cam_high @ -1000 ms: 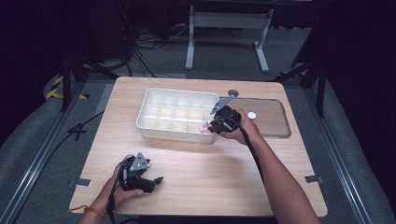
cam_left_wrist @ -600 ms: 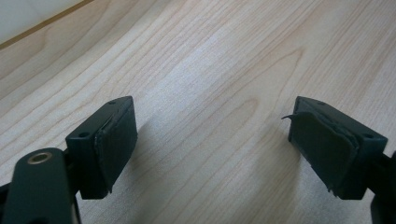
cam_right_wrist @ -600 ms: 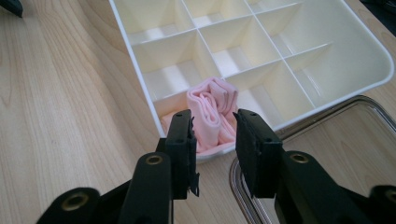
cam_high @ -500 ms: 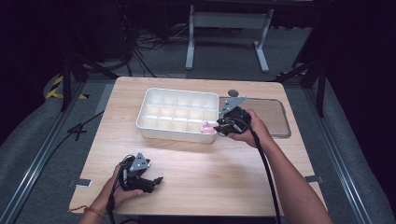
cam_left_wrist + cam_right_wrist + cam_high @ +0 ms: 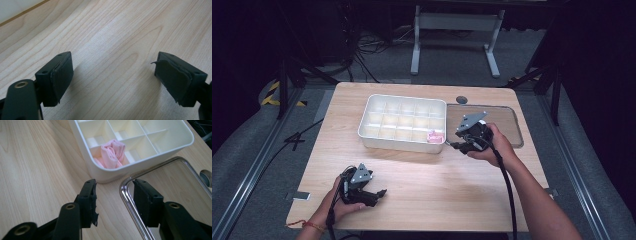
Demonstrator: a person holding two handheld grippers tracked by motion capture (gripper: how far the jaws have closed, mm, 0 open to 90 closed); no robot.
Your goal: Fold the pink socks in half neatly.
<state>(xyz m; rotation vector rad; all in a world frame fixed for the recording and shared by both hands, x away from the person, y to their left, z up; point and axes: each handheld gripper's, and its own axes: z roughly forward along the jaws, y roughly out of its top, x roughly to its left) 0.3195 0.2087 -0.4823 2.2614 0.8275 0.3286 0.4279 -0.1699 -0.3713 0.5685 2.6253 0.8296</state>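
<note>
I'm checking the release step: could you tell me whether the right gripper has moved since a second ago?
Yes. The right gripper has drawn back from over the tray's corner to just right of it, jaws opening and empty.

In the right gripper view, the white box [image 5: 140, 157] is cut off at 12 o'clock, so its far cups cannot be seen. The box's front wall hides the bottom of the pink cloth [image 5: 112, 153]. The clear lid [image 5: 130, 195] runs off the picture at 3 and 6 o'clock. In the high view, the cloth [image 5: 434, 136] is too small to tell its folds.
</note>
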